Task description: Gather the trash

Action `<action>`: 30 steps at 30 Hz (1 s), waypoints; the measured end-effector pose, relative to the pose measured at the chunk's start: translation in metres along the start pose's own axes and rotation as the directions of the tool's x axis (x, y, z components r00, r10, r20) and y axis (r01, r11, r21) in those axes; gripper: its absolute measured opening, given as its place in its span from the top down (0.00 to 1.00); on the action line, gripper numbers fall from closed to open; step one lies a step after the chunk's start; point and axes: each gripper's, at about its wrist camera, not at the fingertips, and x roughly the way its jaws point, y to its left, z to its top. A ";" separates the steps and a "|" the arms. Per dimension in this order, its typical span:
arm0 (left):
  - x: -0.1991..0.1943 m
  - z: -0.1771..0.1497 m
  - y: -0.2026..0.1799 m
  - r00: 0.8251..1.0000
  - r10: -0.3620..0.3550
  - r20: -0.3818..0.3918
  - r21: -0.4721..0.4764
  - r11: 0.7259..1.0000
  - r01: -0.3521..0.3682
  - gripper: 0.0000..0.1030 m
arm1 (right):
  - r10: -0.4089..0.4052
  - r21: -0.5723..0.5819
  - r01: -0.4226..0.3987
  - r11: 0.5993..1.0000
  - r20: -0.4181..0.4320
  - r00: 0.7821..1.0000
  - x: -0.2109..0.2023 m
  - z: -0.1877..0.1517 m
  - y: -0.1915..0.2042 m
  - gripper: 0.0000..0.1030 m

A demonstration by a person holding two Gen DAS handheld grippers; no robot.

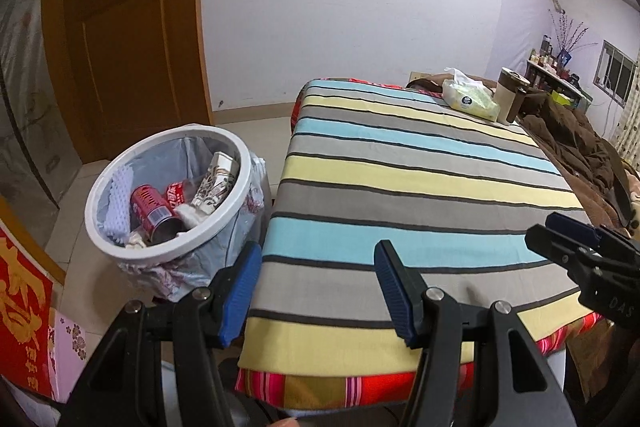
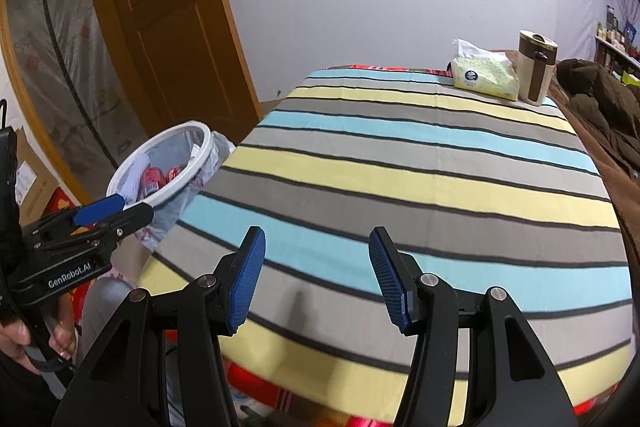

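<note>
I see the bin (image 1: 168, 187) on the floor just left of the table (image 1: 400, 195), before the door (image 1: 120, 27). In it lie two cans (image 1: 154, 213) and a cup (image 1: 216, 185). A tissue pack (image 1: 470, 99) and a flask (image 1: 510, 99) stand side by side at the table's far right corner.

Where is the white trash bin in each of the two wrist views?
Left wrist view: the bin is at lower left, on the floor beside the striped table, with red cans visible inside.
Right wrist view: the bin is at middle left, just behind the left gripper.
Shared landmark: the tissue pack.
</note>
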 end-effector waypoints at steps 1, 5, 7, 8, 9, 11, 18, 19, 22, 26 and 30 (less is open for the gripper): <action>-0.002 -0.002 0.000 1.000 0.008 0.002 -0.002 1.000 -0.008 0.41 | 0.000 -0.003 0.000 1.000 -0.002 1.000 -0.001 -0.003 0.001 0.46; -0.007 -0.008 0.002 1.000 0.008 0.001 -0.017 1.000 -0.008 0.41 | 0.000 -0.010 0.000 1.000 -0.013 1.000 -0.004 -0.009 0.005 0.46; -0.009 -0.012 0.002 1.000 0.012 -0.002 -0.020 1.000 -0.012 0.41 | 0.000 -0.013 0.000 1.000 -0.014 1.000 -0.006 -0.012 0.007 0.46; -0.010 -0.014 0.002 1.000 0.012 -0.005 -0.022 1.000 -0.013 0.41 | -0.001 -0.016 0.001 1.000 -0.014 1.000 -0.007 -0.013 0.008 0.46; -0.010 -0.015 0.003 1.000 0.012 -0.008 -0.026 1.000 -0.012 0.41 | -0.004 -0.019 0.004 1.000 -0.014 1.000 -0.008 -0.014 0.009 0.46; -0.011 -0.018 0.004 1.000 0.012 -0.015 -0.034 0.999 -0.012 0.41 | -0.009 -0.027 0.009 1.000 -0.013 1.000 -0.009 -0.014 0.011 0.46; -0.011 -0.023 0.004 1.000 0.015 -0.024 -0.044 0.999 -0.016 0.41 | -0.009 -0.038 0.008 0.999 -0.019 1.000 -0.008 -0.015 0.018 0.46; -0.011 -0.023 0.004 1.000 0.014 -0.024 -0.044 0.999 -0.015 0.41 | -0.009 -0.040 0.009 0.999 -0.019 1.000 -0.009 -0.016 0.018 0.46; -0.011 -0.023 0.004 1.000 0.014 -0.024 -0.043 0.999 -0.015 0.41 | -0.012 -0.043 0.011 0.999 -0.020 1.000 -0.008 -0.016 0.021 0.46; -0.011 -0.024 0.003 1.000 0.013 -0.024 -0.039 0.999 -0.014 0.41 | -0.015 -0.048 0.014 0.999 -0.021 1.000 -0.009 -0.016 0.023 0.46; -0.011 -0.024 0.004 1.000 0.014 -0.023 -0.042 0.999 -0.015 0.41 | -0.019 -0.049 0.018 0.999 -0.021 1.000 -0.009 -0.016 0.025 0.46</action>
